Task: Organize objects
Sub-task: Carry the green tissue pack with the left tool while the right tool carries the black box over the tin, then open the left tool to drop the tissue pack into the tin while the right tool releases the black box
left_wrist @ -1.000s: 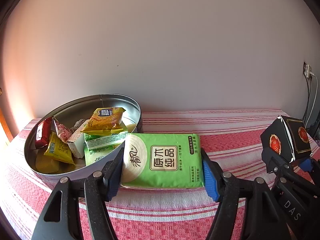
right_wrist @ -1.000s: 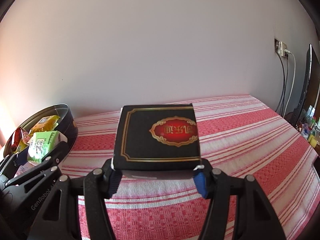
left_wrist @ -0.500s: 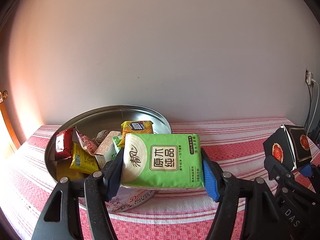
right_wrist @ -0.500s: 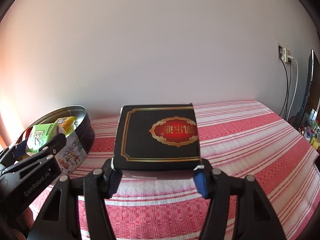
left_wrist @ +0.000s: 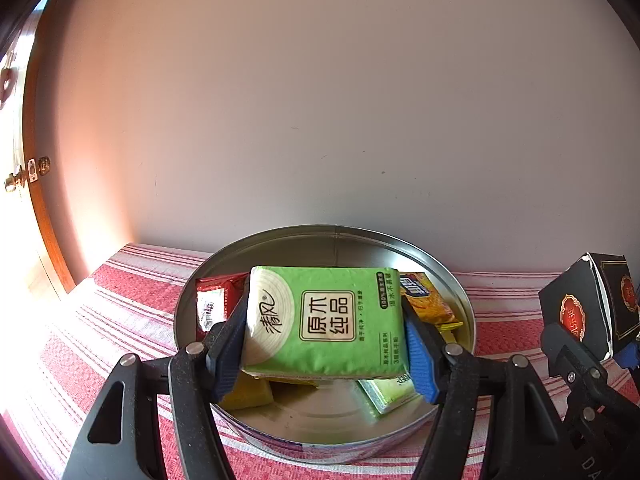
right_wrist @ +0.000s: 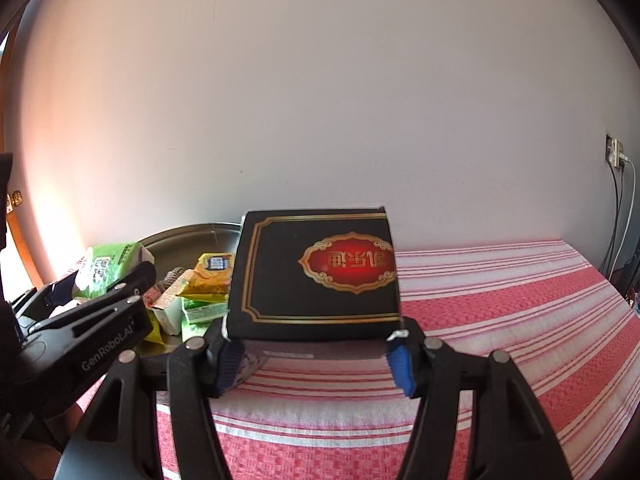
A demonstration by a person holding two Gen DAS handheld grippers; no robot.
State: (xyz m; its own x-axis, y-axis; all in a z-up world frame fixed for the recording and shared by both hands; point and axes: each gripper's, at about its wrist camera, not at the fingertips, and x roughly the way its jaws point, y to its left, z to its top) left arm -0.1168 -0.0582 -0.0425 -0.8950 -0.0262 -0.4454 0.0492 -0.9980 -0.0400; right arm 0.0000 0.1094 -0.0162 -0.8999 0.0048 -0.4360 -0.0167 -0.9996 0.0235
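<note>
My left gripper is shut on a green tissue pack and holds it above the round metal tin. The tin holds several snack packets: a red one, a yellow one and more green packs. My right gripper is shut on a black box with a red and gold emblem, held above the table just right of the tin. The box also shows in the left wrist view. The left gripper with the tissue pack shows in the right wrist view.
A red and white striped cloth covers the table. A plain wall stands right behind the tin. A wooden door frame is at the far left. A wall socket with cables is at the far right.
My left gripper has moved left and forward with the tissue pack, from beside the tin to above it. My right gripper has moved left with the black box, closer to the tin.
</note>
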